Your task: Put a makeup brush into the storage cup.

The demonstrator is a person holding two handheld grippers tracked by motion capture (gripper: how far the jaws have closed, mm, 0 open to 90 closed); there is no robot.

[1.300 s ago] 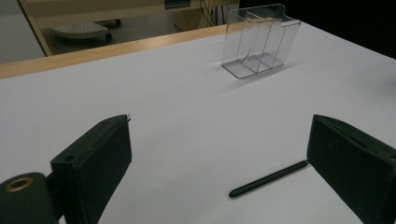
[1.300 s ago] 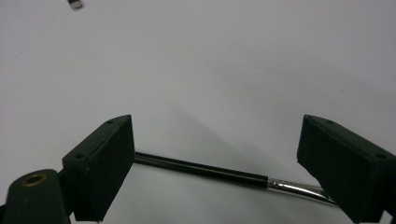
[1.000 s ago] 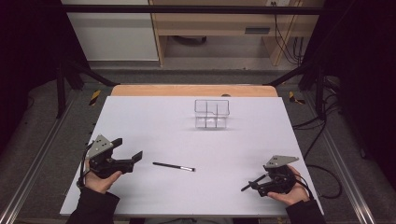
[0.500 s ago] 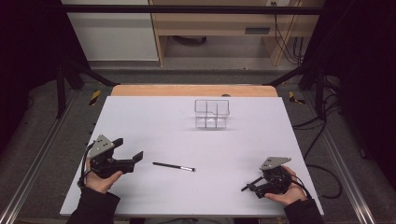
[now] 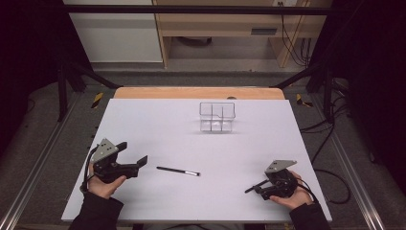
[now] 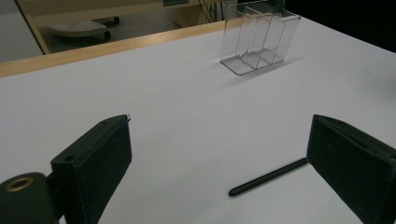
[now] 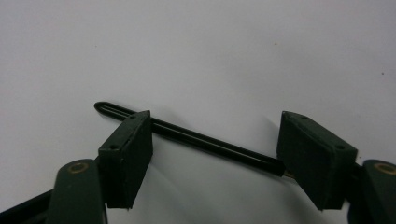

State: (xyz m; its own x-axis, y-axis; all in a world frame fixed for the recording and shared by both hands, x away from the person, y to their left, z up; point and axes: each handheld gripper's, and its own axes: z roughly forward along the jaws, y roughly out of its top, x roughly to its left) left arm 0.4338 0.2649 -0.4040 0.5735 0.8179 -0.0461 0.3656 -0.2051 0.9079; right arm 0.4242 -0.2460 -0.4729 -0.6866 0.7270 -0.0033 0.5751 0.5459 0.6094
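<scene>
A black pen [image 5: 178,170] lies on the white table [image 5: 163,124] in front of my left gripper [image 5: 133,153]. That gripper rests open at the near left; its jaws stand wide apart [image 6: 219,123], with this pen [image 6: 268,176] past the right jaw. A second black pen [image 7: 205,140] lies crosswise at the tips of my right gripper [image 7: 215,122]. The right jaws have just been closing but are still apart; the pen runs past the left tip to the right pad and is not pinched. That gripper [image 5: 264,188] sits at the near right, with the pen [image 5: 251,188] poking out to its left.
A clear plastic organizer [image 5: 217,116] with several compartments stands upright at the table's far middle, also in the left gripper view [image 6: 257,39]. A wooden strip [image 5: 198,93] edges the far side. Dark frame legs and cables flank the table.
The right gripper has shifted slightly over its pen. The left gripper and the middle pen have kept still.
</scene>
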